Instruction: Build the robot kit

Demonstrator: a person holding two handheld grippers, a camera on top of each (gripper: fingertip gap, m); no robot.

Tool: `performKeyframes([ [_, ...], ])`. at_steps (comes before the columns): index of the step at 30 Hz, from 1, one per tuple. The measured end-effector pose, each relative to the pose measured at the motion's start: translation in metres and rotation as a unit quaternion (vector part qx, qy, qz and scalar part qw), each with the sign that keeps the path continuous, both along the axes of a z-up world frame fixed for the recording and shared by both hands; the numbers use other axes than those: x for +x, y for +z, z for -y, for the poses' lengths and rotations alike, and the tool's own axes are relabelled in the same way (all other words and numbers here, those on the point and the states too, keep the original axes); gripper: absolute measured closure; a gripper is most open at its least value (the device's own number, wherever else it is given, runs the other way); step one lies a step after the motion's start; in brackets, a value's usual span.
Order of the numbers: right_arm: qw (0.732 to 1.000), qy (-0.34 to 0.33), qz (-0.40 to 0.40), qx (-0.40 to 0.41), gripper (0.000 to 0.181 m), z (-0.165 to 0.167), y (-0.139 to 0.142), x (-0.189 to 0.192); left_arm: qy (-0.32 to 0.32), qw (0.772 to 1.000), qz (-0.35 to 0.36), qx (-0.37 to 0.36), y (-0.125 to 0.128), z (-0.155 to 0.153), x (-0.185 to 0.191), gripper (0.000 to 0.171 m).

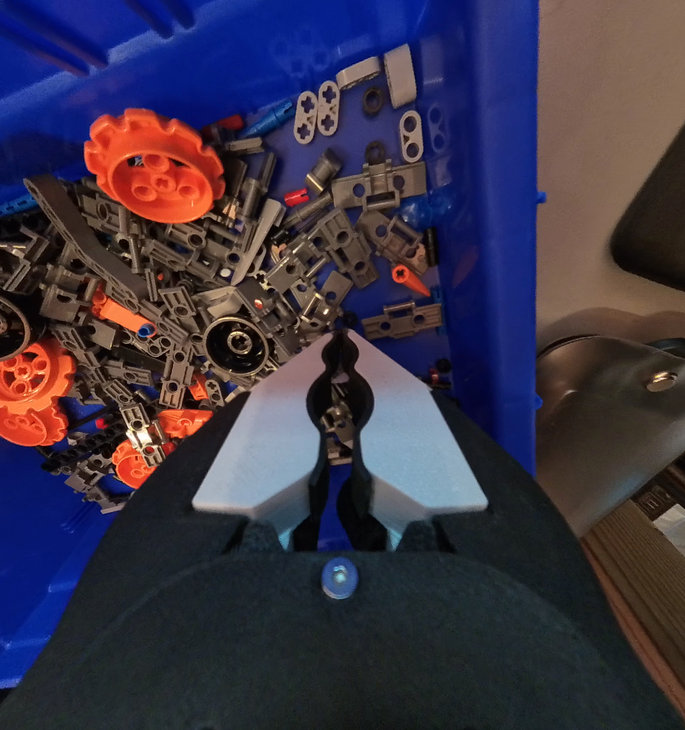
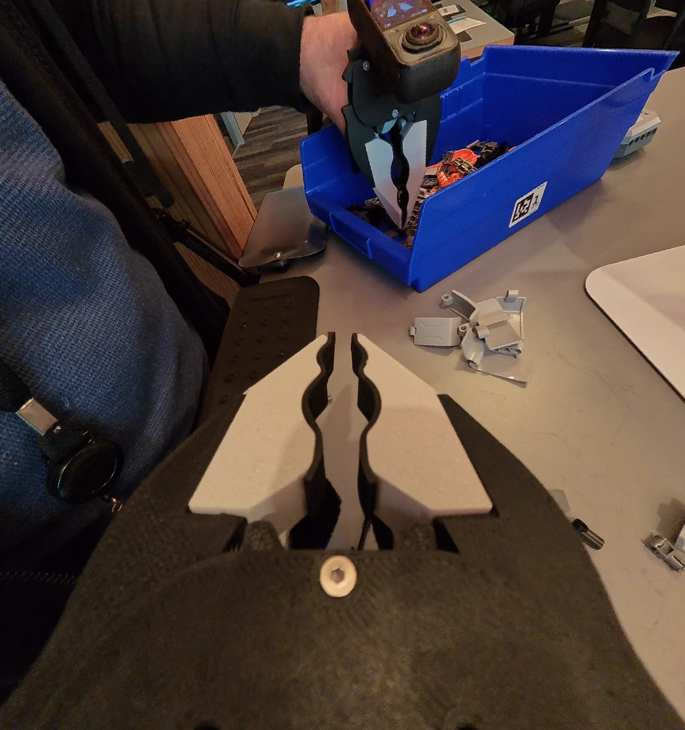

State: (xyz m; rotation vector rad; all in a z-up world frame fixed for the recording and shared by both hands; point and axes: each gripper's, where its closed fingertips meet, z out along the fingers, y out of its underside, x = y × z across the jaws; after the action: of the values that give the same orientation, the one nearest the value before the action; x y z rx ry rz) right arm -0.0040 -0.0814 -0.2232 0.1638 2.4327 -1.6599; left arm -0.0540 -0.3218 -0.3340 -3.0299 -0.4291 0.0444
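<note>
Grey table (image 2: 510, 454) carries a blue bin (image 2: 530, 130) where the left tool (image 1: 340, 335) pinches a small dark piece; right tool (image 2: 342, 339) hovers nearby, slightly parted, empty.

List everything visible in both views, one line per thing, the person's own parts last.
blue bin: one, blue, on the grey table, tilted open toward the left gripper
building pieces: a heap, mostly dark grey, inside the bin
orange wheels: at least four, orange, on and beside the heap
black wheels: two, black, in the heap
light grey panels: a small pile, on the table in front of the bin
white board: one, at the table's right edge
small grey parts: a few, on the table at right
left gripper: tips together, down in the bin among the pieces
right gripper: open, empty, above the table
hand: one, holding the left gripper
</note>
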Motion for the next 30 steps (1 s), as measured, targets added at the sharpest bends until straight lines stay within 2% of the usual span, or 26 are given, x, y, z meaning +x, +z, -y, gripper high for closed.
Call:
performKeyframes([
  [7, 1.0, 0.001, 0.002, -0.002, 0.176, 0.001, -0.001, 0.0, 0.011, 1.0, 0.014, 0.011, 0.001, -0.006, 0.002, 0.16],
  [13, 1.0, 0.0, 0.002, -0.007, 0.176, 0.001, 0.0, 0.0, 0.044, 0.998, 0.043, 0.027, 0.0, -0.012, 0.006, 0.159],
  [15, 1.0, 0.0, 0.004, -0.009, 0.176, 0.001, 0.0, 0.001, 0.066, 0.996, 0.051, 0.027, -0.001, -0.012, 0.003, 0.166],
  [18, 1.0, 0.0, 0.002, -0.011, 0.176, 0.001, 0.001, 0.001, 0.089, 0.994, 0.066, 0.023, -0.003, -0.011, 0.003, 0.162],
  [26, 1.0, -0.004, 0.004, -0.018, 0.176, -0.003, 0.002, 0.001, 0.065, 0.995, 0.071, 0.011, -0.004, -0.005, 0.004, 0.157],
  [30, 1.0, -0.006, 0.006, -0.02, 0.176, -0.005, 0.002, 0.001, 0.058, 0.996, 0.067, 0.008, -0.004, -0.003, 0.004, 0.162],
])
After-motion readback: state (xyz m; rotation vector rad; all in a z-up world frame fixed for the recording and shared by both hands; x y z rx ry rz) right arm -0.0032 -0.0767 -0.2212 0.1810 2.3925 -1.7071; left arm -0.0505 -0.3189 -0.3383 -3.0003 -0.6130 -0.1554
